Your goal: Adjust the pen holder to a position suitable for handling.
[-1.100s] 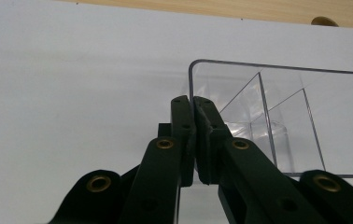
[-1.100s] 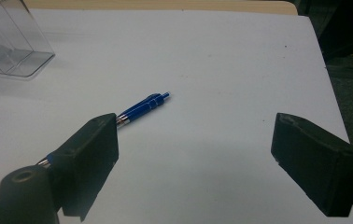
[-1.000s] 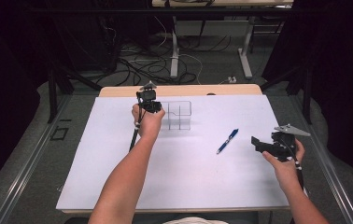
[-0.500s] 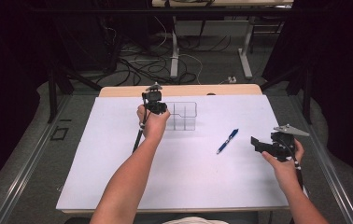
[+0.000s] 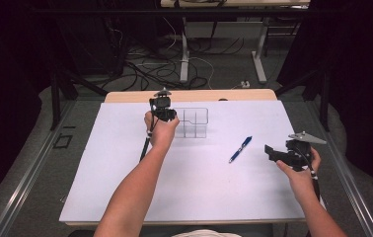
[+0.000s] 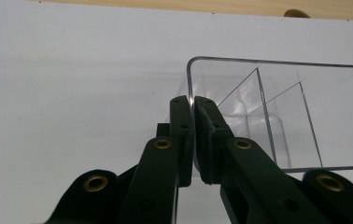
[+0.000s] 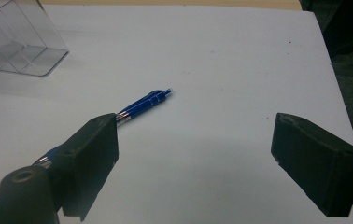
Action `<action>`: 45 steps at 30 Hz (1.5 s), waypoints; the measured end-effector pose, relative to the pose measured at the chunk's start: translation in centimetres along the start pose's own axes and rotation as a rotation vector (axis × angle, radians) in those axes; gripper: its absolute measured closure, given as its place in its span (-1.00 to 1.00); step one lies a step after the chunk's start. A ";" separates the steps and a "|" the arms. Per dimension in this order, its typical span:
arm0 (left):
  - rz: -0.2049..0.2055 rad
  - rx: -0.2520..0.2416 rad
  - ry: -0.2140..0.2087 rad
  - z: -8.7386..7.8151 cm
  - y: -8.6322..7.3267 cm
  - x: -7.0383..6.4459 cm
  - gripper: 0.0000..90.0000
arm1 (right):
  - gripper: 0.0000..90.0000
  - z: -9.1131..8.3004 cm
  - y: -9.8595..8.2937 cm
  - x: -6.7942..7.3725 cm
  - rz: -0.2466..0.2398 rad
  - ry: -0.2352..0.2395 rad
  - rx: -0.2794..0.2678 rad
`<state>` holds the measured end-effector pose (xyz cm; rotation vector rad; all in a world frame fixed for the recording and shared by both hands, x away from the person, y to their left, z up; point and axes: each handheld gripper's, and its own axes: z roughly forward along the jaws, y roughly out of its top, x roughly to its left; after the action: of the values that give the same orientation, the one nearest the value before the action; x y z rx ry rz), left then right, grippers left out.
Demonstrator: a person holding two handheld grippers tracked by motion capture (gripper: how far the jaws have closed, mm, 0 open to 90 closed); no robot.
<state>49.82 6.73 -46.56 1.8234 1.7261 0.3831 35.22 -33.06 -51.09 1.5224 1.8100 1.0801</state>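
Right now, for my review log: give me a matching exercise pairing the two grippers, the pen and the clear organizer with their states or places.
Things:
1. left gripper
2. right gripper
3. blue pen
4. clear organizer

States:
A. lying loose on the white table cover
B. jaws wide apart, holding nothing
C. jaws closed on a transparent wall
D. empty, pinched at one end wall

Pairs: 1-C, 2-B, 3-A, 4-D

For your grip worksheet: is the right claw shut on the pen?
No: in the right gripper view the right claw stands wide open, with the pen lying free on the table.
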 end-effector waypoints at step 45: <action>0.142 -0.198 -0.206 -3.6 -1.4 3.7 -0.11 | -0.68 -0.1 0.0 0.0 -0.006 0.002 0.000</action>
<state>46.99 11.14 -45.31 1.7781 1.3758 0.3939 35.16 -33.06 -51.05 1.5154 1.8144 1.0793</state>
